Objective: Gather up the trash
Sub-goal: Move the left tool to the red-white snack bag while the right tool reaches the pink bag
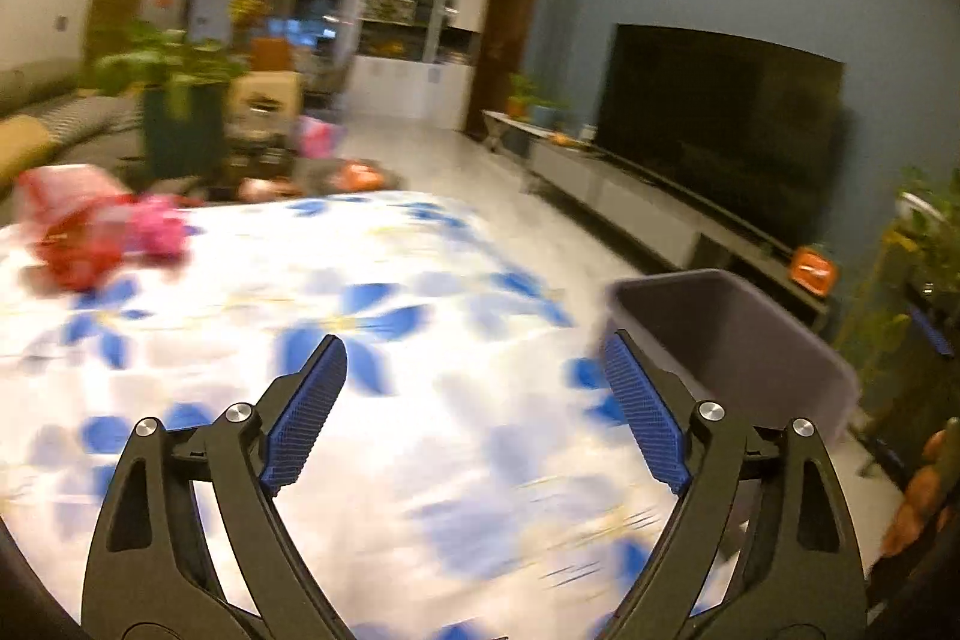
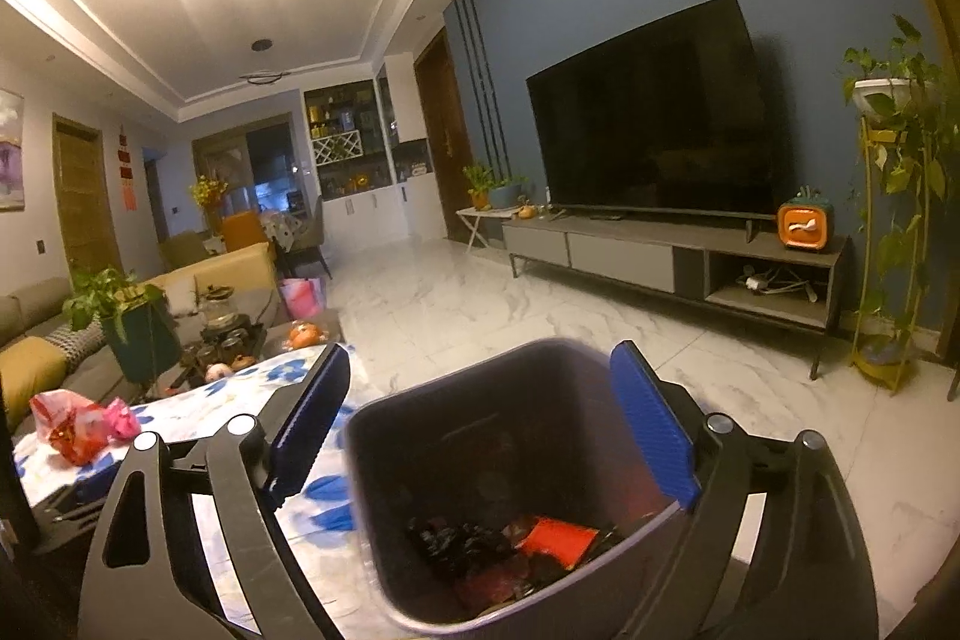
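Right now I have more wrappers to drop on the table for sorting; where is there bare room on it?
The floral tablecloth lies bare from the near edge up to the red and pink wrappers at its far left corner, and across to the grey bin on the right. The dark tea tray beyond the far edge is crowded.

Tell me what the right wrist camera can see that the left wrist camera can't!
Only the right wrist view looks down into the grey trash bin and shows the red wrapper and dark scraps inside. Only the left wrist view shows fingers at its right edge. Both show the bin, the flowered tablecloth, the red and pink wrappers still on it, the television, and an open, empty hand-held gripper.
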A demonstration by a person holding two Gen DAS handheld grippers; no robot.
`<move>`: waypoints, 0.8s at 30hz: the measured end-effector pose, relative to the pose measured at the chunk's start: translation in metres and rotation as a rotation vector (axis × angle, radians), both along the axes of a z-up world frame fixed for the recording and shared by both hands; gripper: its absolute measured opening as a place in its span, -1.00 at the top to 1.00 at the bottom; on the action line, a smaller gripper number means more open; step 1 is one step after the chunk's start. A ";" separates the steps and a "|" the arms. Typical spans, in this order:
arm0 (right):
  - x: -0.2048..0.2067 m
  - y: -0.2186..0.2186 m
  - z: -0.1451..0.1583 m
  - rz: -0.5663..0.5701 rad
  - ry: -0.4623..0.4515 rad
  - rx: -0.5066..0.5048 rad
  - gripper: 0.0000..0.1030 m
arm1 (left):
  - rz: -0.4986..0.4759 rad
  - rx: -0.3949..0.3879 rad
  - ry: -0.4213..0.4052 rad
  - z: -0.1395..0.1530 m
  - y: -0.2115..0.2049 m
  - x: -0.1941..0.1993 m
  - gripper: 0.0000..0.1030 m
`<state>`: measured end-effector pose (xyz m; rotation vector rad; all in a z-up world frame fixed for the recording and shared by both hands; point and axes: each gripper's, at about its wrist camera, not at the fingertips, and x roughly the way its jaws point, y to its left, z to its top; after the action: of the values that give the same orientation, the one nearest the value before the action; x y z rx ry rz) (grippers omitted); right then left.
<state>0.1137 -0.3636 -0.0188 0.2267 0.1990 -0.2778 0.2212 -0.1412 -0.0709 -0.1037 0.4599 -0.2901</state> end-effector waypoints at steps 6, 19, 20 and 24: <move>0.006 0.030 -0.007 0.057 0.026 -0.004 -0.69 | 0.202 0.064 0.001 -0.003 0.082 -0.014 -0.68; 0.034 0.128 -0.005 0.238 0.042 -0.048 -0.69 | 0.447 0.031 0.009 0.007 0.211 -0.027 -0.68; 0.038 0.135 -0.004 0.251 0.043 -0.054 -0.69 | 0.460 0.034 0.004 0.008 0.218 -0.027 -0.68; 0.053 0.160 -0.003 0.302 0.049 -0.061 -0.69 | 0.510 0.038 0.000 0.012 0.249 -0.019 -0.68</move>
<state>0.1664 -0.2038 -0.0217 0.1266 0.2699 0.0105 0.2020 0.1073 -0.0591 -0.1797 0.4233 0.2191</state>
